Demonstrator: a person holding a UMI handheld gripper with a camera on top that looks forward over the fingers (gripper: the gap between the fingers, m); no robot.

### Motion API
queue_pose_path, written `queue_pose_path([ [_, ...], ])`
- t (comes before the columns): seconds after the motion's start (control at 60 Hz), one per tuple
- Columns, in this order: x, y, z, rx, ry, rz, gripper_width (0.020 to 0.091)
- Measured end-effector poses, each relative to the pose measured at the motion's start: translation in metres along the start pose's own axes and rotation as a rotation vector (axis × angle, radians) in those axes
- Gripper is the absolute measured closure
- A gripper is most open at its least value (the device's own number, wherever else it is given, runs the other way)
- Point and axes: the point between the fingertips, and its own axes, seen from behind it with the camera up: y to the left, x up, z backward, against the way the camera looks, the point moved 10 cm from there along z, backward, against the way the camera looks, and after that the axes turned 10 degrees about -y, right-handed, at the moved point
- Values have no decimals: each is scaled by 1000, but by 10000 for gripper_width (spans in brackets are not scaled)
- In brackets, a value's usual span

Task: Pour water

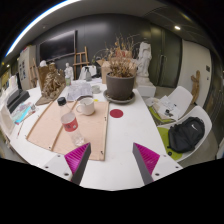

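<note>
Gripper view shows our gripper (112,160) with its fingers spread apart and nothing between them. The two pink pads (146,157) are bare. The bottle (70,125) we think holds the water stands just ahead of the left finger, on a wooden board (50,122). The cup (86,105) sits a bit beyond it, near the far edge of the board.

We think the job now is to grab the bottle. We should steer a little left, get one finger on each side of it, and squeeze at its middle so it does not tip. Then we lift it slowly.

The table (125,135) is white. A plant pot (120,86) stands beyond the cup. A black bag (185,133) lies off to the right. The room behind is dim, with dark walls.
</note>
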Motion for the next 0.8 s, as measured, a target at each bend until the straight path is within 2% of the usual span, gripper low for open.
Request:
queue_pose_path([
  [0.2, -11, 40, -14, 14, -11, 9, 249],
  [0.417, -19, 101, -49, 25, -86, 2, 249],
  [0.667, -24, 155, -123, -7, -186, -17, 254],
  [0.75, -29, 165, -146, -27, -213, -6, 304],
  [0.8, -33, 169, -158, -40, -216, -3, 390],
])
